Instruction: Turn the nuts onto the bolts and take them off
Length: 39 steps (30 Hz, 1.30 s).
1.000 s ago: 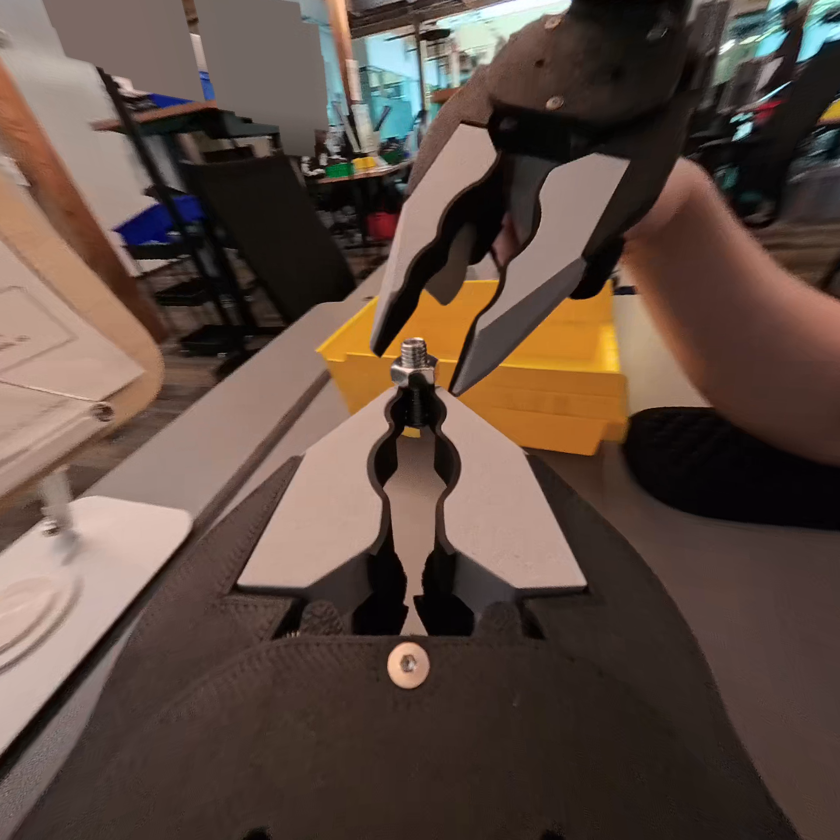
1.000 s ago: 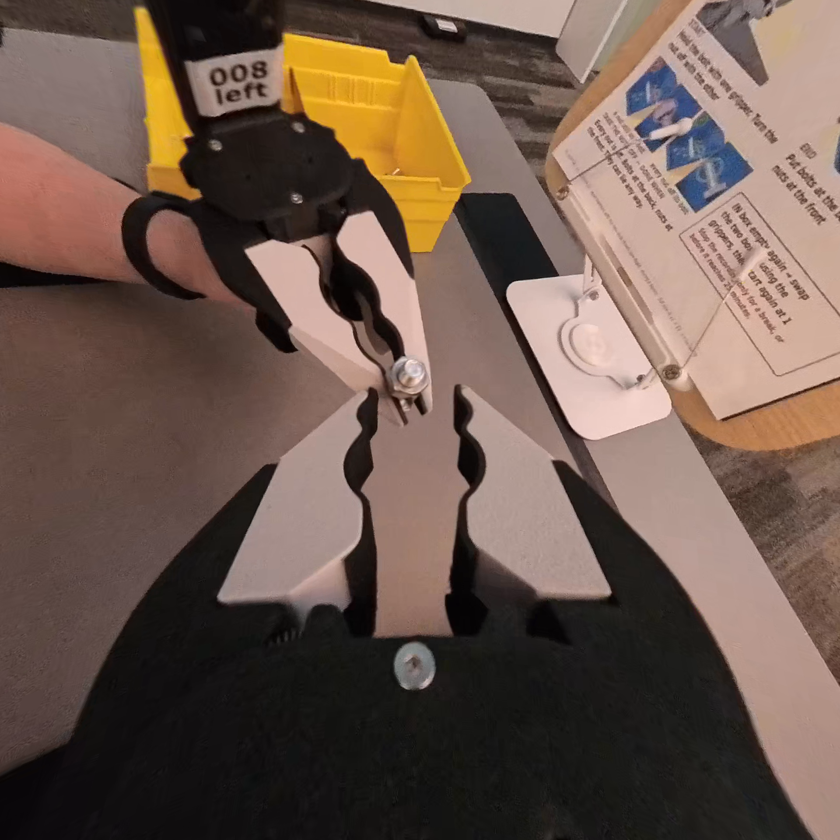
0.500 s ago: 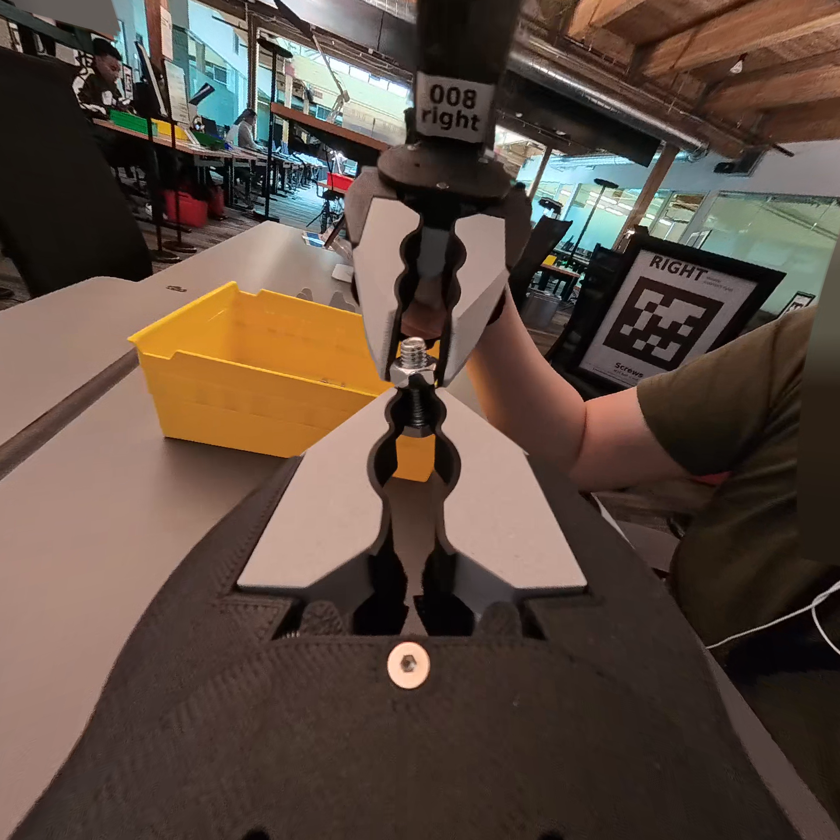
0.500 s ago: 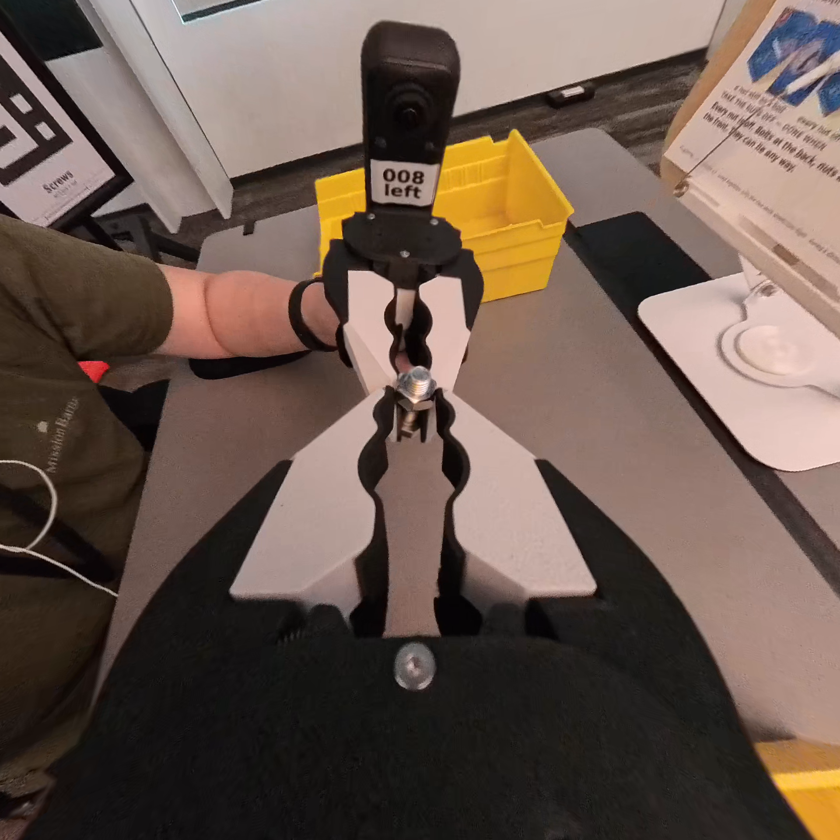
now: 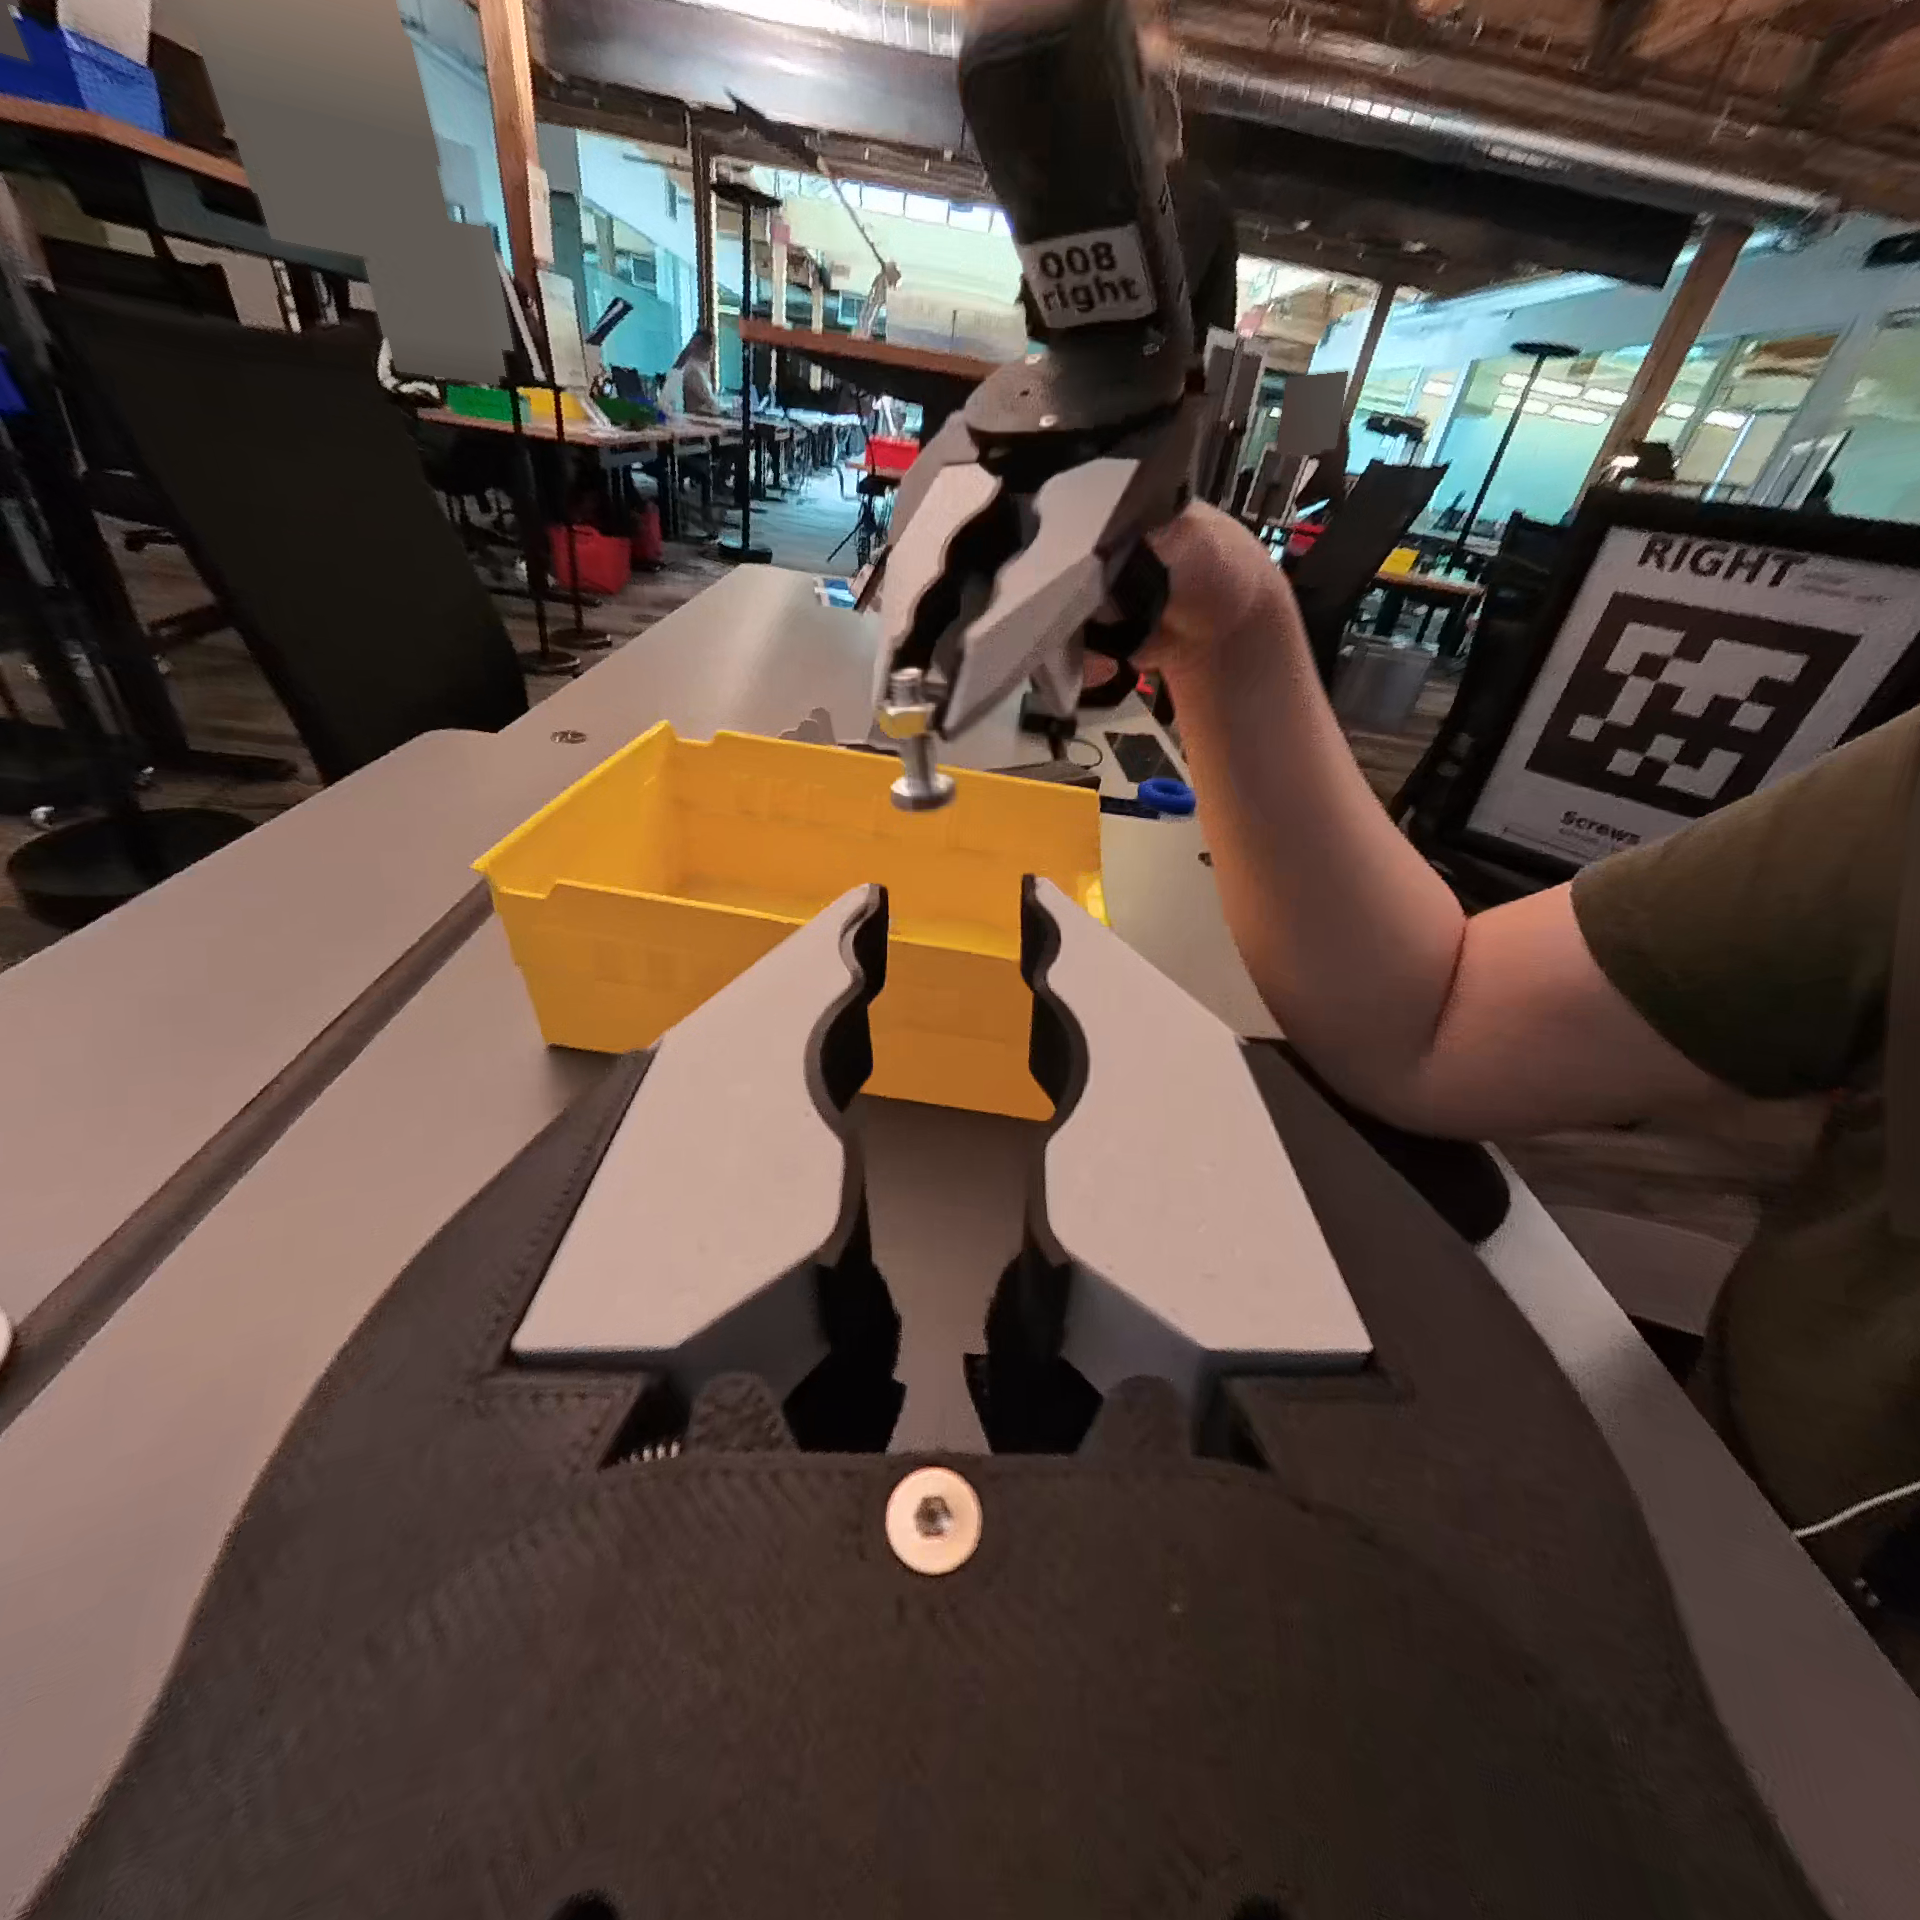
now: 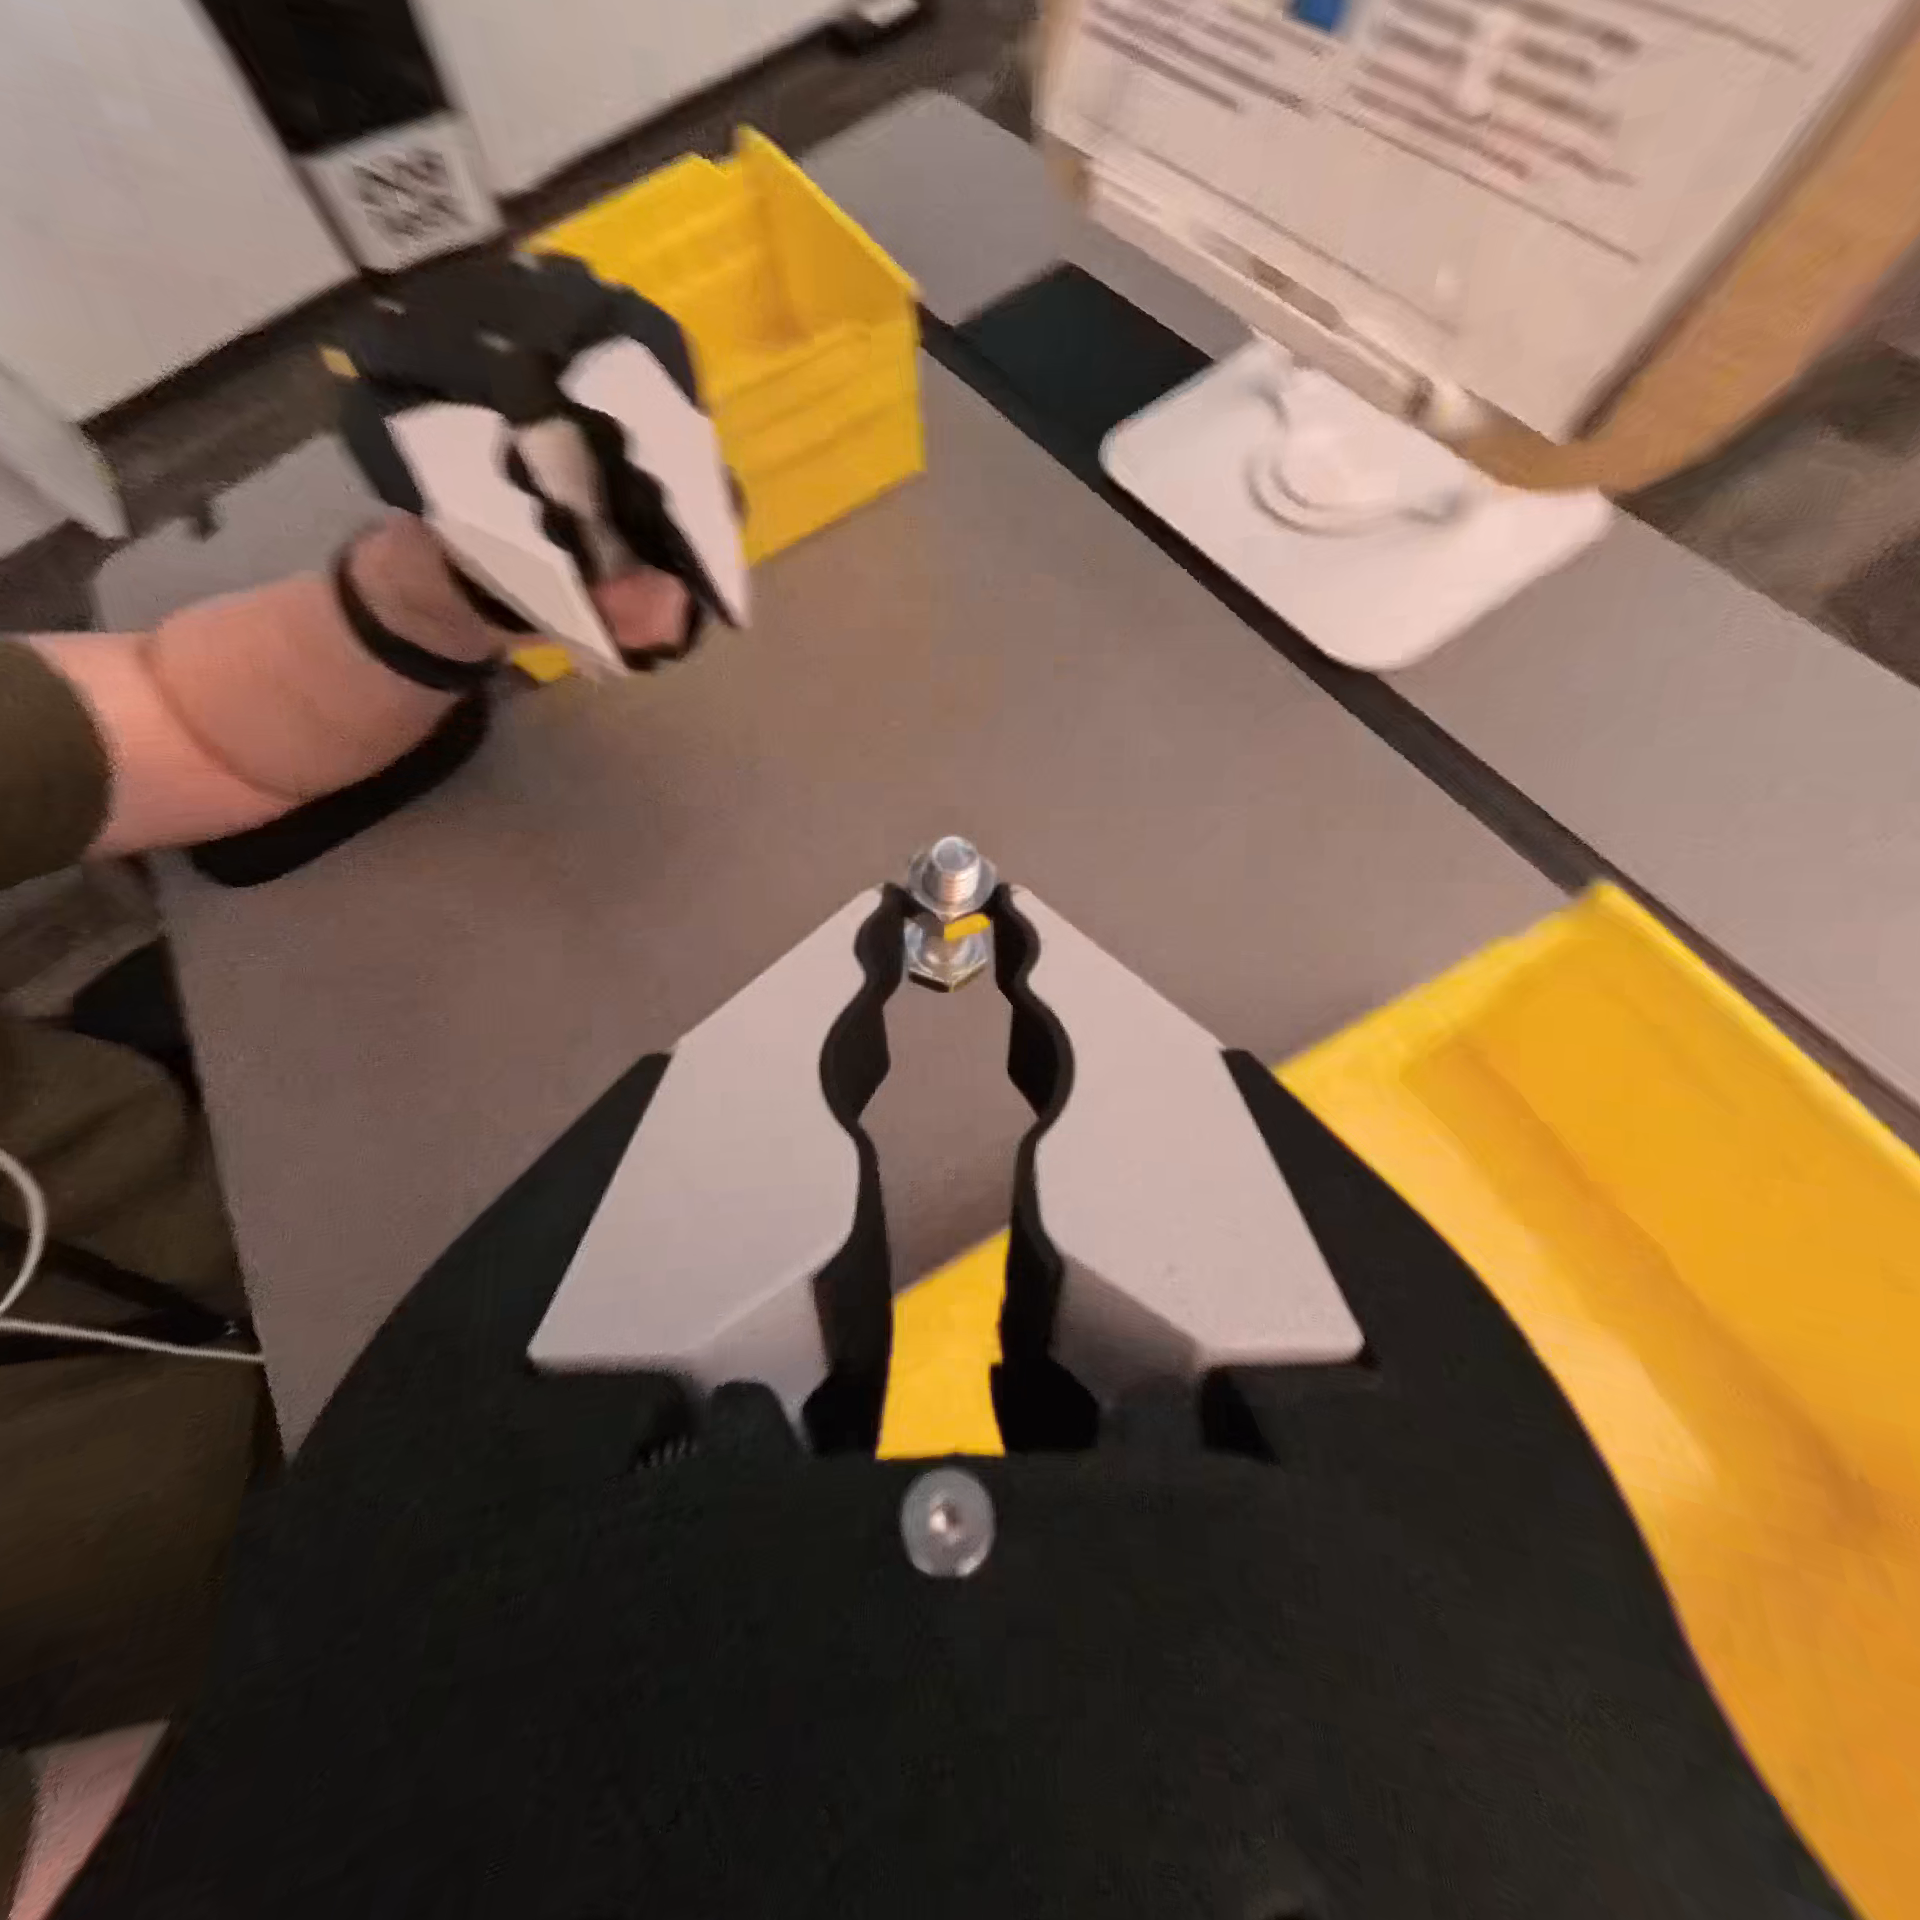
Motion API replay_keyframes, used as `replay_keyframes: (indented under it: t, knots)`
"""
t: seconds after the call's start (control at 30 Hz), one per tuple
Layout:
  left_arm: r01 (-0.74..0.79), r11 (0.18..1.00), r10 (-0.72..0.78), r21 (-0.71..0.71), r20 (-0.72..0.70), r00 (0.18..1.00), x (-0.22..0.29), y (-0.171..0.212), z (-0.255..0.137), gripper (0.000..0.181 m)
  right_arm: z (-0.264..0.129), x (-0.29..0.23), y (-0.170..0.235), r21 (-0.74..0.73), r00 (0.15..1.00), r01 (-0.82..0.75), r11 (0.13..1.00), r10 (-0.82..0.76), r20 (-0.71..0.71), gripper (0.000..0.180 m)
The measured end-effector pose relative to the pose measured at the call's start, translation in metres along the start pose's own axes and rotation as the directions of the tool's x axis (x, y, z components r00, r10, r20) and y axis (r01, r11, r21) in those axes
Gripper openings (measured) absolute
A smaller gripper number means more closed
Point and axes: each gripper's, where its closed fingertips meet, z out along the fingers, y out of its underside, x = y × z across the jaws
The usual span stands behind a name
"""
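A silver bolt with a hex nut on its thread is held at the tips of my right gripper, which is shut on the nut above the grey table. In the left wrist view the right gripper is raised, and the bolt hangs head down from the nut. My left gripper is open and empty. It also shows in the right wrist view, off to the left and apart from the bolt.
A yellow bin stands on the table beyond the left gripper and shows in the right wrist view. A second yellow bin lies under the right gripper's right side. A white stand base with an instruction board stands at the right edge. A black pad lies under the forearm.
My left gripper has let go of the bolt and opened. My right gripper has shut on the nut and carried bolt and nut away from the left gripper.
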Motion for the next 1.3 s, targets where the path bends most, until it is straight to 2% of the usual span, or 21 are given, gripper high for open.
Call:
replay_keyframes:
  t: [0.1, 0.23, 0.33, 0.47, 0.63, 0.77, 0.87, 0.93, 1.03, 1.13, 1.2, 1.3]
  knots:
    - [-0.012, 0.999, 0.013, -0.046, 0.013, 1.000, 0.003, -0.001, -0.002, 0.022, -0.029, 0.048, 0.047, -0.106, 0.962, -0.200, 0.974, 0.175, -0.210, 0.016]
    - [-0.035, 0.994, 0.038, -0.102, 0.024, 0.999, 0.008, -0.002, -0.003, 0.019, -0.041, 0.091, 0.115, -0.246, 0.856, -0.460, 0.853, 0.352, -0.379, 0.016]
    - [-0.029, 0.993, 0.030, -0.114, 0.012, 0.999, 0.013, -0.005, -0.003, 0.018, -0.026, 0.107, 0.159, -0.388, 0.840, -0.520, 0.761, 0.374, -0.393, 0.016]
    - [-0.002, 0.994, -0.004, -0.109, -0.051, 0.999, 0.027, -0.012, -0.004, 0.017, -0.005, 0.115, 0.197, -0.495, 0.809, -0.587, 0.640, 0.450, -0.379, 0.016]
    - [-0.070, 0.982, 0.069, -0.173, -0.011, 0.998, 0.027, -0.018, -0.016, 0.017, 0.003, 0.132, 0.221, -0.547, 0.792, -0.610, 0.573, 0.428, -0.435, 0.016]
    - [-0.091, 0.973, 0.098, -0.214, 0.021, 0.995, 0.027, -0.029, -0.035, 0.018, 0.002, 0.139, 0.216, -0.501, 0.779, -0.626, 0.597, 0.450, -0.437, 0.020]
    - [-0.117, 0.966, 0.145, -0.231, 0.107, 0.984, 0.019, -0.044, -0.062, 0.022, -0.004, 0.144, 0.195, -0.422, 0.793, -0.602, 0.678, 0.443, -0.419, 0.029]
    - [-0.095, 0.942, 0.160, -0.322, 0.181, 0.970, 0.013, -0.044, -0.091, 0.025, -0.012, 0.148, 0.174, -0.350, 0.810, -0.562, 0.750, 0.412, -0.418, 0.029]
    - [0.028, 0.825, 0.185, -0.564, 0.317, 0.930, 0.007, -0.012, -0.154, 0.023, -0.022, 0.153, 0.143, -0.247, 0.837, -0.469, 0.848, 0.338, -0.431, 0.029]
    - [0.287, 0.606, 0.240, -0.742, 0.514, 0.824, -0.002, 0.037, -0.236, 0.014, -0.031, 0.155, 0.125, -0.207, 0.845, -0.395, 0.895, 0.265, -0.465, 0.029]
    - [0.496, 0.433, 0.266, -0.753, 0.632, 0.728, -0.001, 0.068, -0.288, 0.009, -0.033, 0.154, 0.117, -0.194, 0.851, -0.352, 0.916, 0.227, -0.474, 0.029]
    - [0.789, 0.176, 0.259, -0.589, 0.801, 0.540, 0.012, 0.105, -0.351, 0.001, -0.034, 0.149, 0.114, -0.195, 0.862, -0.327, 0.925, 0.208, -0.462, 0.029]
